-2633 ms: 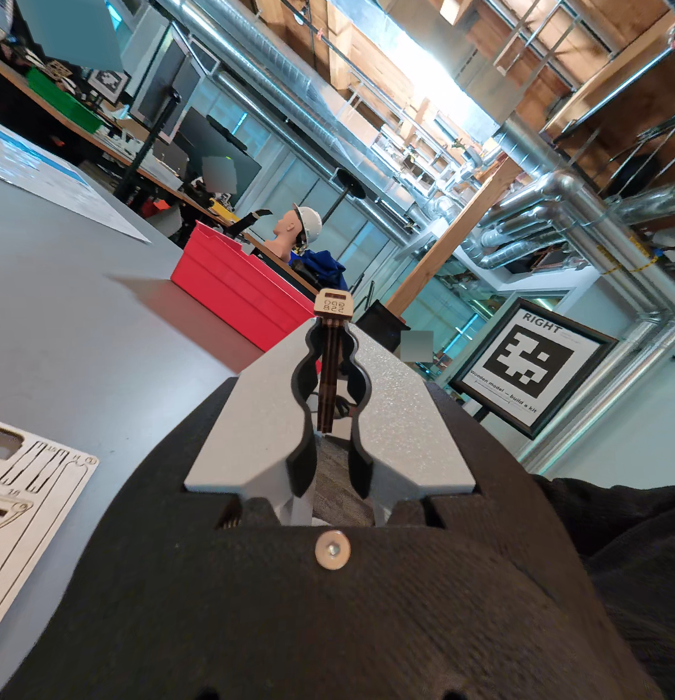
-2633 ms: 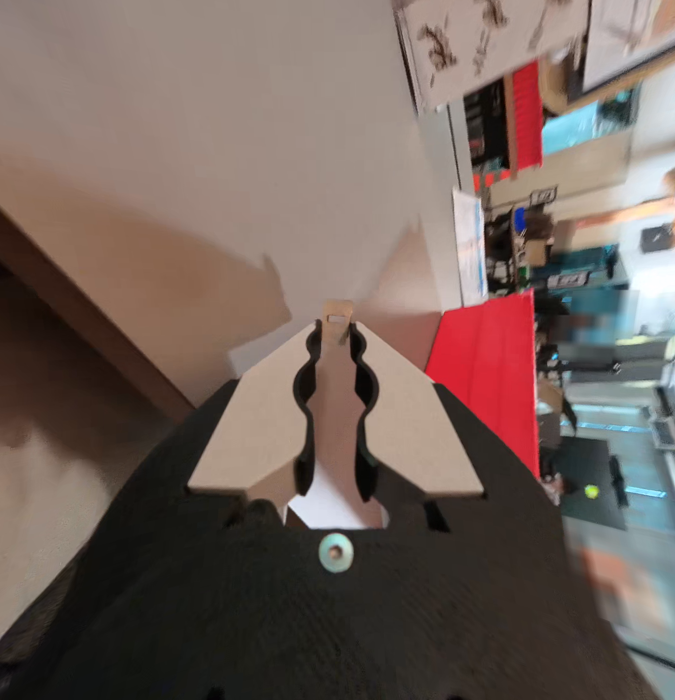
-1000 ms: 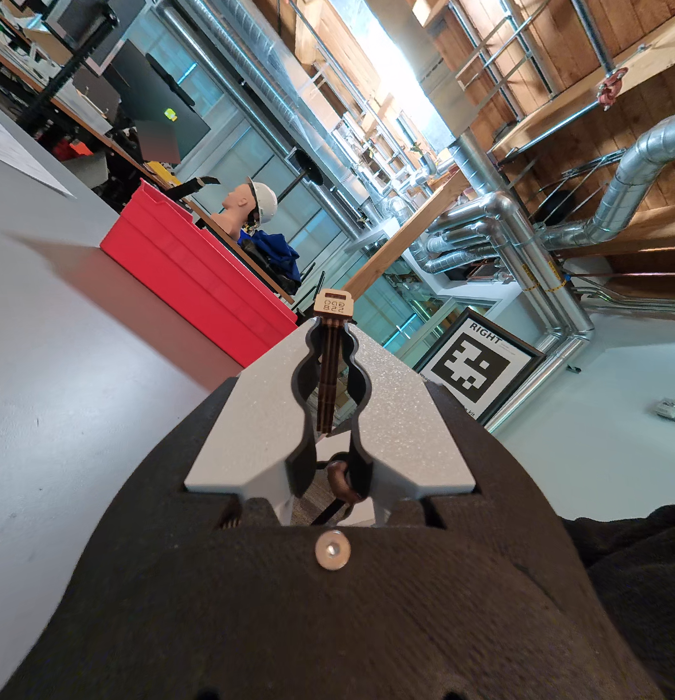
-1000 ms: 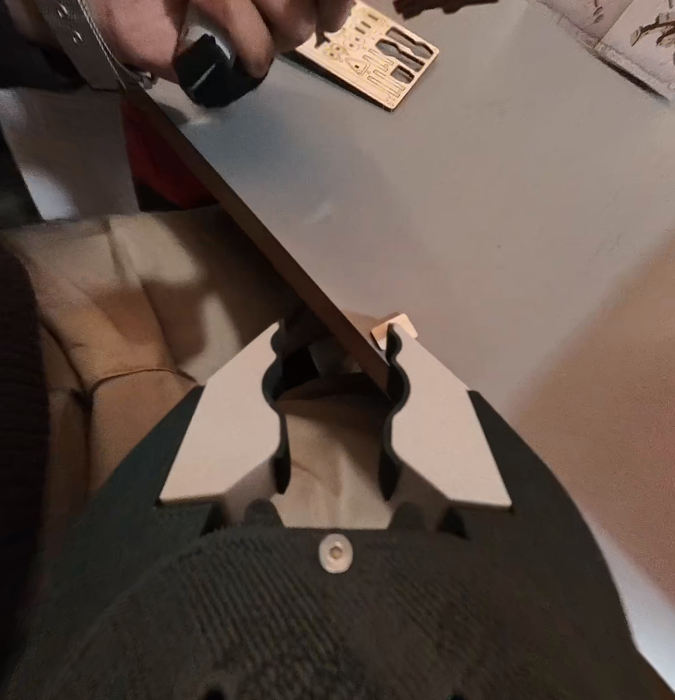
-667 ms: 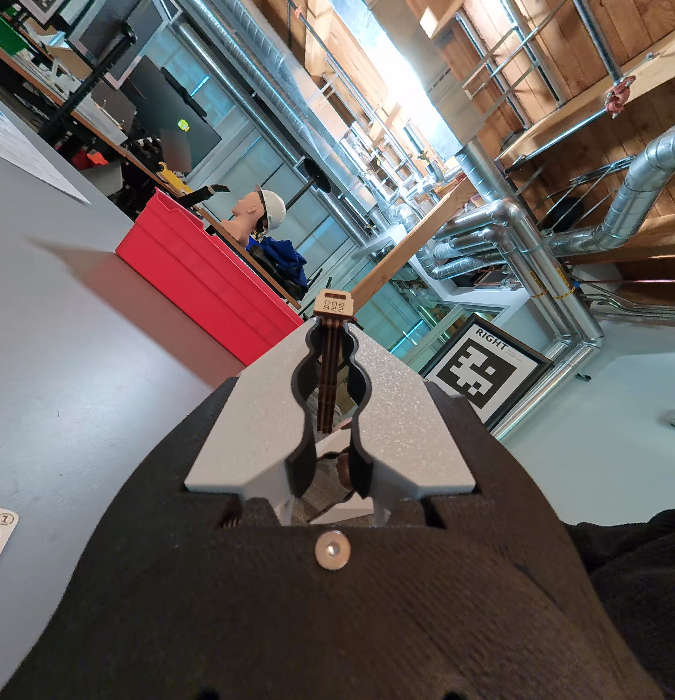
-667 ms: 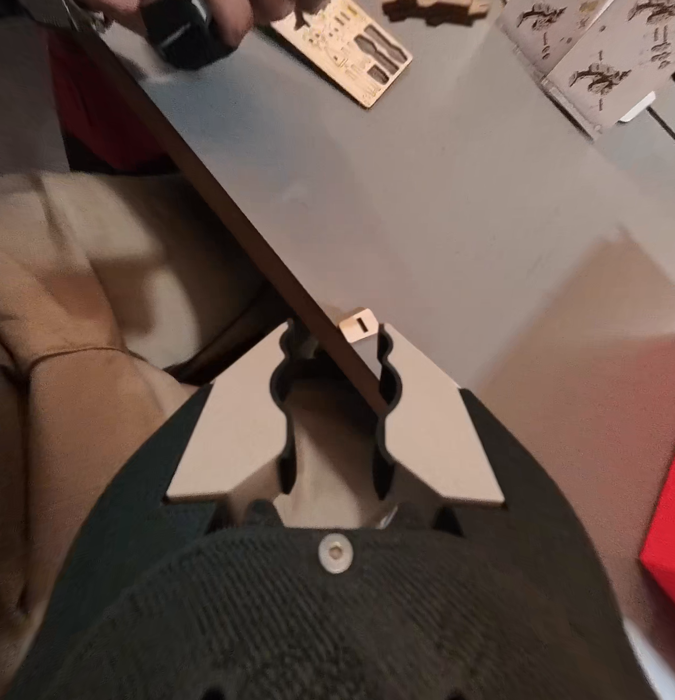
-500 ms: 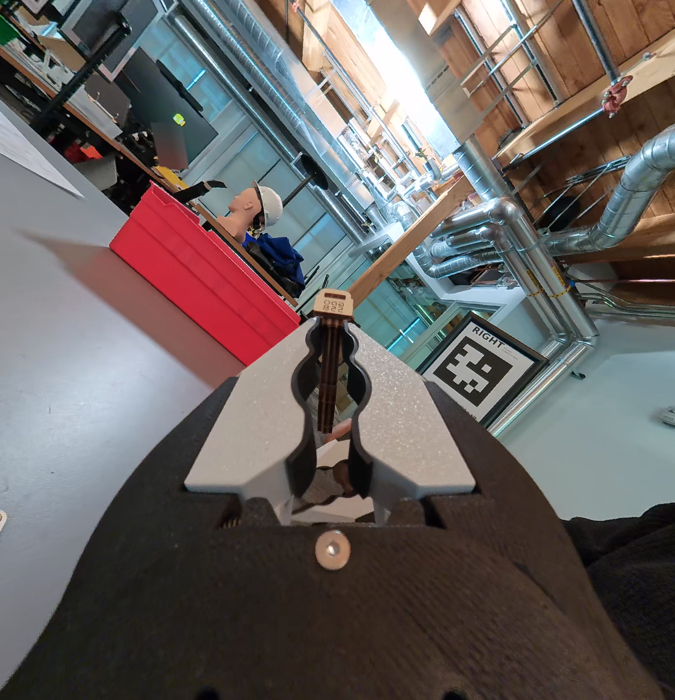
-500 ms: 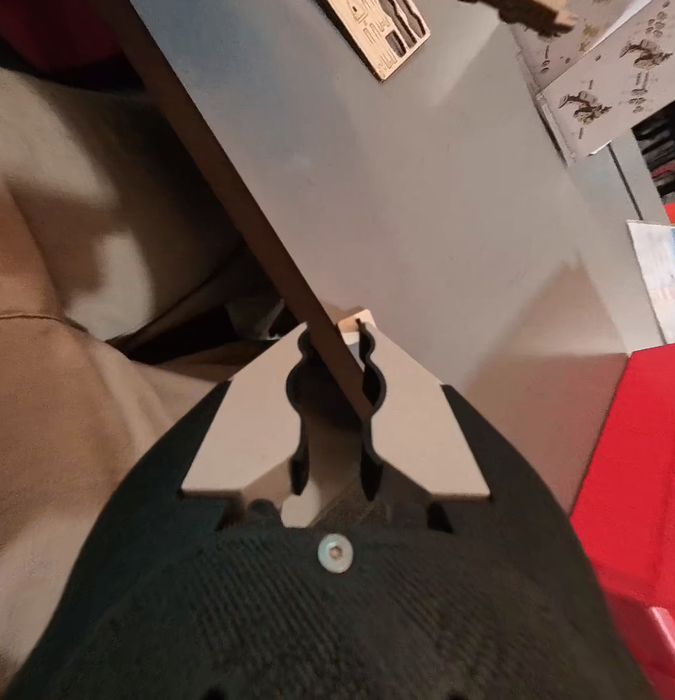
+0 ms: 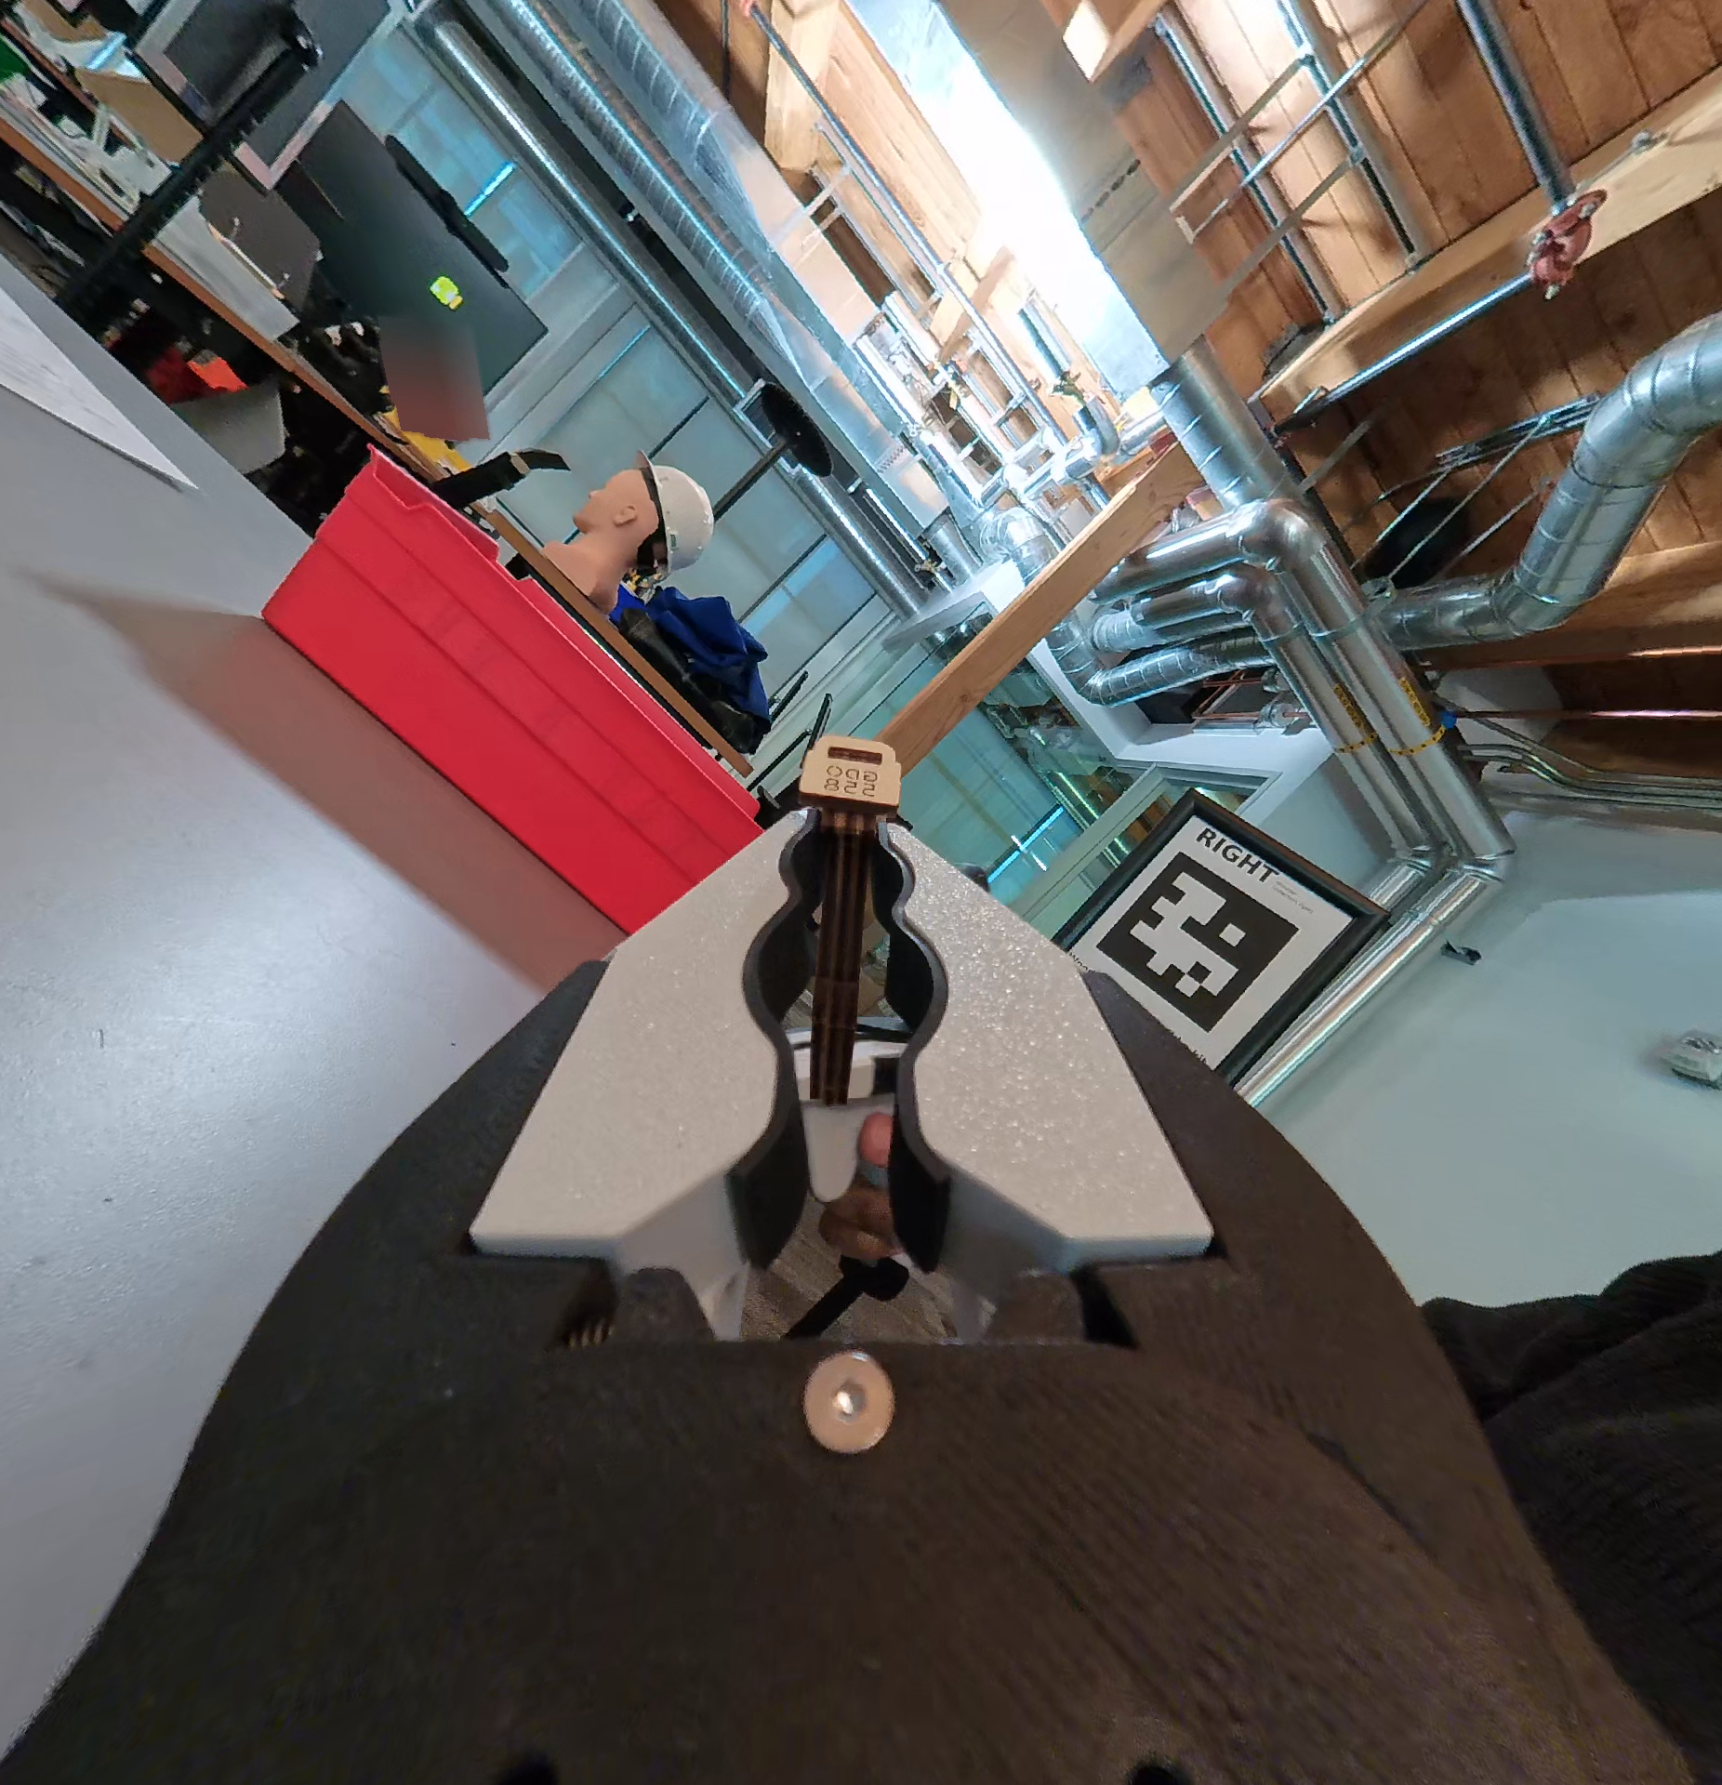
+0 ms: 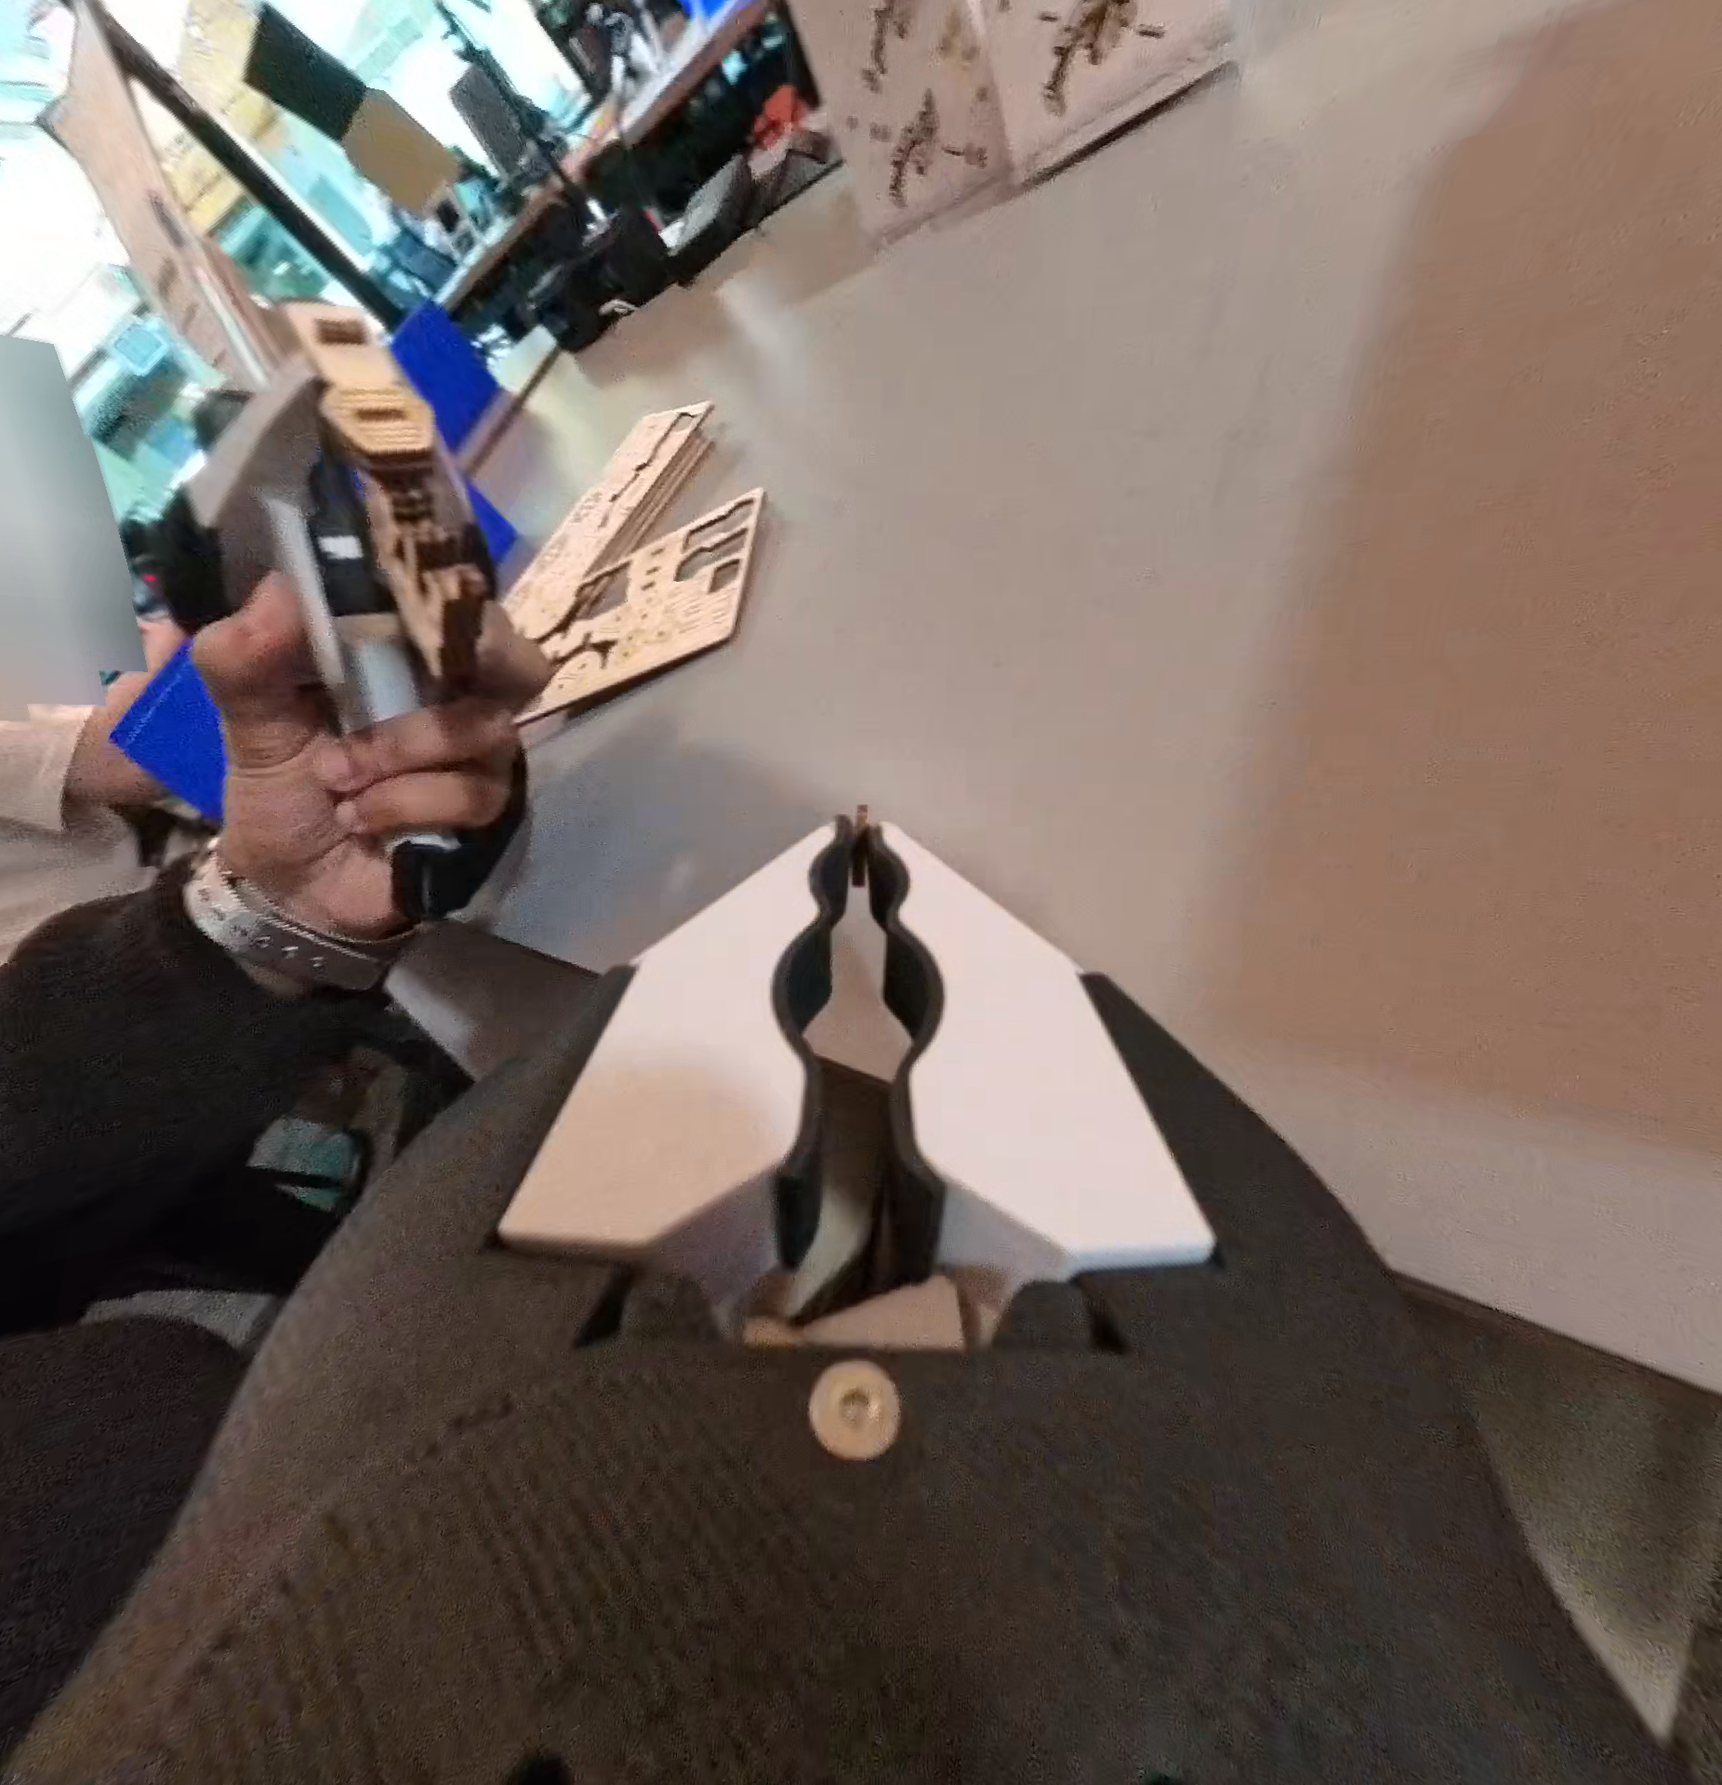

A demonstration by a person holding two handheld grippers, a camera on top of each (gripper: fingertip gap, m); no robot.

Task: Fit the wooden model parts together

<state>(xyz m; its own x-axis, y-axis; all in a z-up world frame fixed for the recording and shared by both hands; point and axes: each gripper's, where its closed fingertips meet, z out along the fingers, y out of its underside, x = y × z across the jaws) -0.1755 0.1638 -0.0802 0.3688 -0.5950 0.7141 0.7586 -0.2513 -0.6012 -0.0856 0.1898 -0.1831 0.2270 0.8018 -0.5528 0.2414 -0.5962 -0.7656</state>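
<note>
We had the left gripper (image 9: 846, 831) clamped on the layered wooden assembly (image 9: 847, 874) and the right gripper (image 10: 859, 842) pinching a thin sliver (image 10: 859, 833) above the counter (image 10: 1079, 541), both light, stiff, snappable, best held by flat faces.

Two grippers: the left gripper (image 9: 843, 840) clamps one layered wooden assembly (image 9: 846, 874), the right gripper (image 10: 859, 838) pinches one thin wooden piece (image 10: 859, 833), with two punched wooden sheets (image 10: 645, 599) lying ahead-left of it.
</note>
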